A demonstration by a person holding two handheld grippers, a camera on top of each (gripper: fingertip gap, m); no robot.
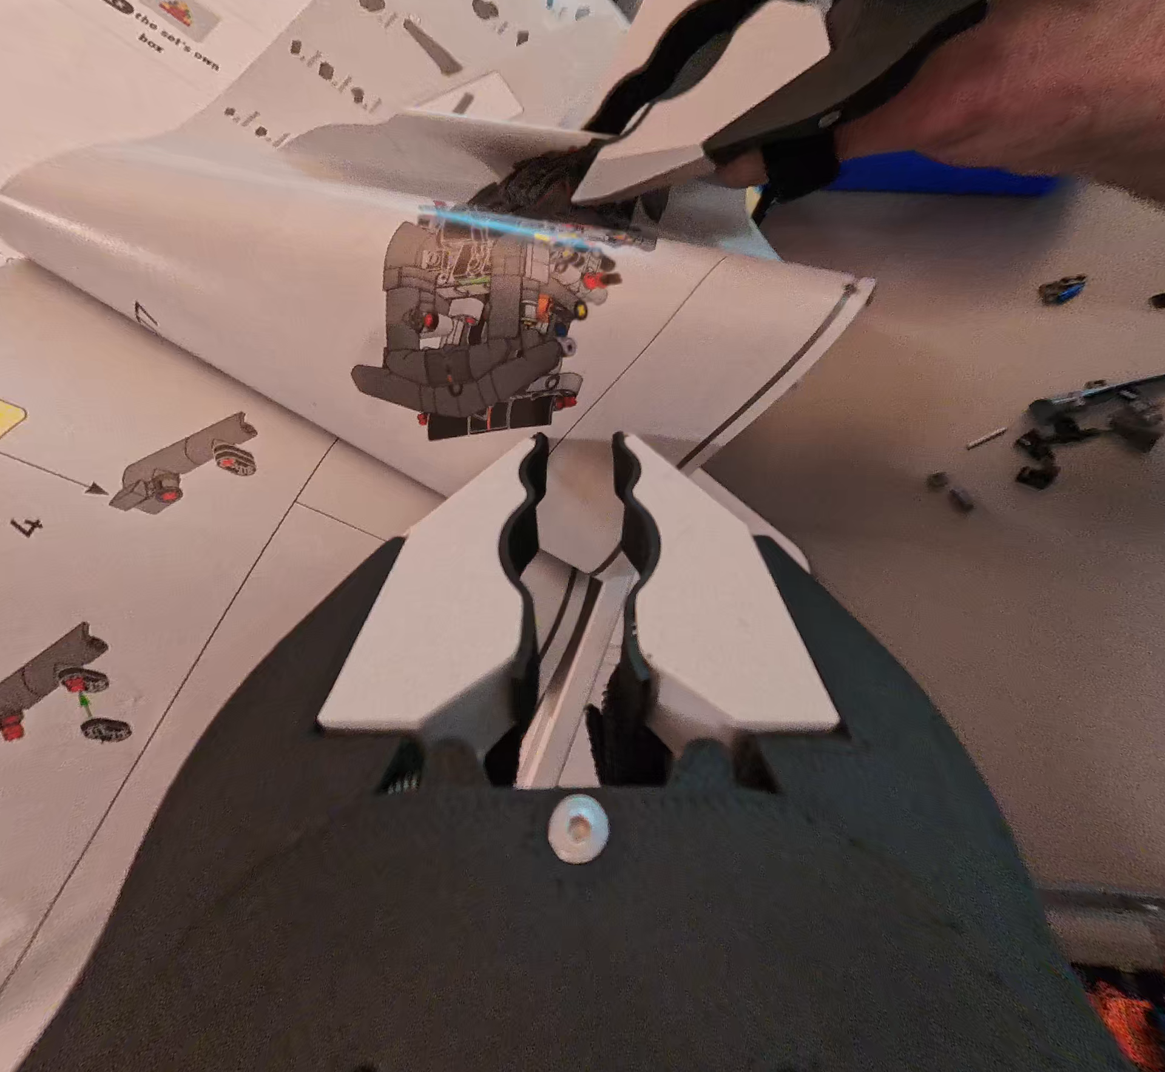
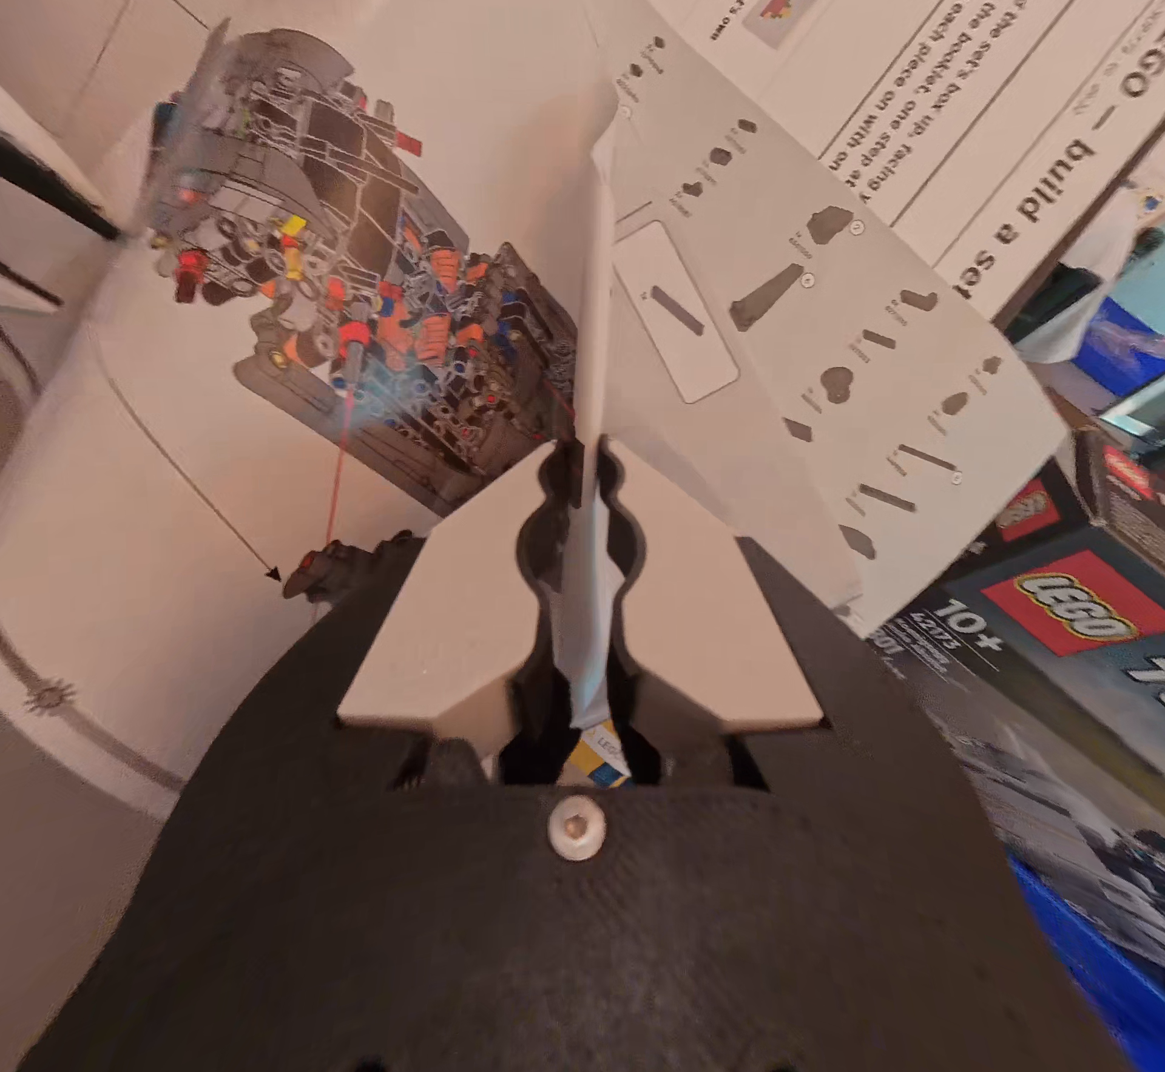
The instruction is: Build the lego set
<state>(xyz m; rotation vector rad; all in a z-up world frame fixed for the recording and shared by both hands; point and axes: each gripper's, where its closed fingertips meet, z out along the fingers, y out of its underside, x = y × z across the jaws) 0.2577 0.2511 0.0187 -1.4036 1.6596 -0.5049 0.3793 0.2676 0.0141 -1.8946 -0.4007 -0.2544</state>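
The LEGO instruction booklet (image 1: 252,260) lies open on the table with pages curled up. It fills the right wrist view (image 2: 189,474). My right gripper (image 2: 580,449) is shut on a thin stack of booklet pages, seen edge-on between its fingers. It also shows at the top of the left wrist view (image 1: 583,169), pinching the lifted pages. My left gripper (image 1: 580,449) is at the lower corner of a curled page; its jaws stand a narrow gap apart with the page corner lying in the gap. Loose dark LEGO pieces (image 1: 1084,418) lie on the table to the right.
A printed instruction sheet (image 1: 189,2) lies behind the booklet and shows in the right wrist view (image 2: 1008,65). The LEGO set box (image 2: 1040,619) stands to the right, over a blue bin (image 2: 1109,966). A person's hand (image 1: 1040,65) holds the right gripper. A small blue piece (image 1: 1062,288) lies apart. About 35 cm separates my right fingertips from the small blue piece (image 1: 1062,288).
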